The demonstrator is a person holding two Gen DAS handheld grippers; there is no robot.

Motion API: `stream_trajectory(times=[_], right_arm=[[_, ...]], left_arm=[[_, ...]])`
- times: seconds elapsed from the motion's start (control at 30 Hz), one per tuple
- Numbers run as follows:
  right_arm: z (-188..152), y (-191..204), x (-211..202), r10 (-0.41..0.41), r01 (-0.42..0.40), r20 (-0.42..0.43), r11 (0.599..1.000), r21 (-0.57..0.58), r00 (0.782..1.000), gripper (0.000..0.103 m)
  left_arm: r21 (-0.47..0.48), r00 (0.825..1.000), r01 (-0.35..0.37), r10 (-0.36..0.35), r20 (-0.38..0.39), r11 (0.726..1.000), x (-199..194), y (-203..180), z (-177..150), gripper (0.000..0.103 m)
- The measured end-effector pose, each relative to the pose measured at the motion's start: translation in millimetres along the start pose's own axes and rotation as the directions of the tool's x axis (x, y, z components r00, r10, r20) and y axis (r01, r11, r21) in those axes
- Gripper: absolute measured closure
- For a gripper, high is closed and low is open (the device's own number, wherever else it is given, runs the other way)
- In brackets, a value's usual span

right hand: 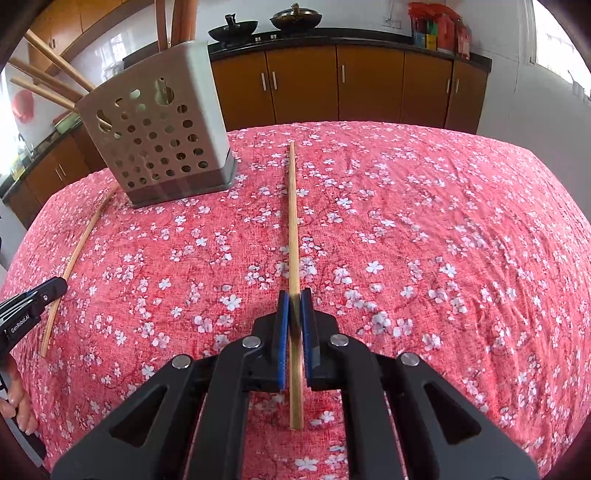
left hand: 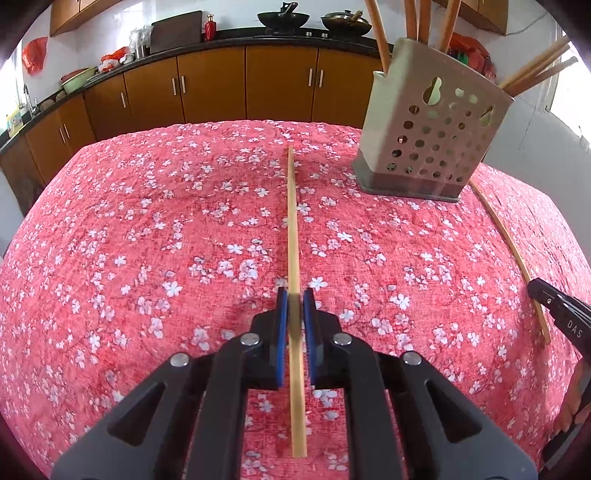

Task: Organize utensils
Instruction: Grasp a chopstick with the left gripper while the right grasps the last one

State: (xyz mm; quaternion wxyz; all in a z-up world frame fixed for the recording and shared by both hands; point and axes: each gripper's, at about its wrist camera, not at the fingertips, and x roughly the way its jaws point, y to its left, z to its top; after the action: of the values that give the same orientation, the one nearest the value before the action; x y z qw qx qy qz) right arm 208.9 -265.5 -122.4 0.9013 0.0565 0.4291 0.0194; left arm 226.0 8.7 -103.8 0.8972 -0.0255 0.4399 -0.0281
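My left gripper (left hand: 295,295) is shut on a bamboo chopstick (left hand: 293,229) that points away across the red floral tablecloth. My right gripper (right hand: 294,297) is shut on a second bamboo chopstick (right hand: 292,221), also pointing away. Each chopstick also shows in the other view, lying along the cloth beside the other gripper's tip: the right one (left hand: 513,251) and the left one (right hand: 79,251). A grey perforated utensil holder (left hand: 432,136) stands at the far side between the grippers, with several wooden utensils and chopsticks standing in it. It also shows in the right wrist view (right hand: 162,122).
The round table (left hand: 147,240) is covered by the red floral cloth. Behind it runs a kitchen counter with brown cabinets (left hand: 214,85), woks (left hand: 282,18) on a stove, a cutting board and bowls. A person's fingers (right hand: 18,398) hold the left gripper's handle.
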Motion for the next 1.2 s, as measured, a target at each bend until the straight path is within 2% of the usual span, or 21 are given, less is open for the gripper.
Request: stream_trajectory(times=[0.63, 0.8, 1.2], right_arm=[[-0.1, -2.0, -1.0, -0.004, 0.004, 0.0, 1.0, -0.002, 1.0, 0.095], [-3.0, 2.0, -3.7, -0.012, 0.012, -0.001, 0.999, -0.03, 1.0, 0.095], [-3.2, 2.5, -4.9, -0.015, 0.015, -0.002, 0.999, -0.028, 1.0, 0.095]], left_arm=[[-0.022, 1.0, 0.019, -0.019, 0.001, 1.0, -1.7, 4.9, 0.3, 0.092], [0.054, 1.0, -0.011, 0.012, -0.006, 0.998, -4.6, -0.9, -1.6, 0.091], [0.022, 1.0, -0.001, 0.001, -0.004, 1.0, -4.8, 1.2, -1.6, 0.09]])
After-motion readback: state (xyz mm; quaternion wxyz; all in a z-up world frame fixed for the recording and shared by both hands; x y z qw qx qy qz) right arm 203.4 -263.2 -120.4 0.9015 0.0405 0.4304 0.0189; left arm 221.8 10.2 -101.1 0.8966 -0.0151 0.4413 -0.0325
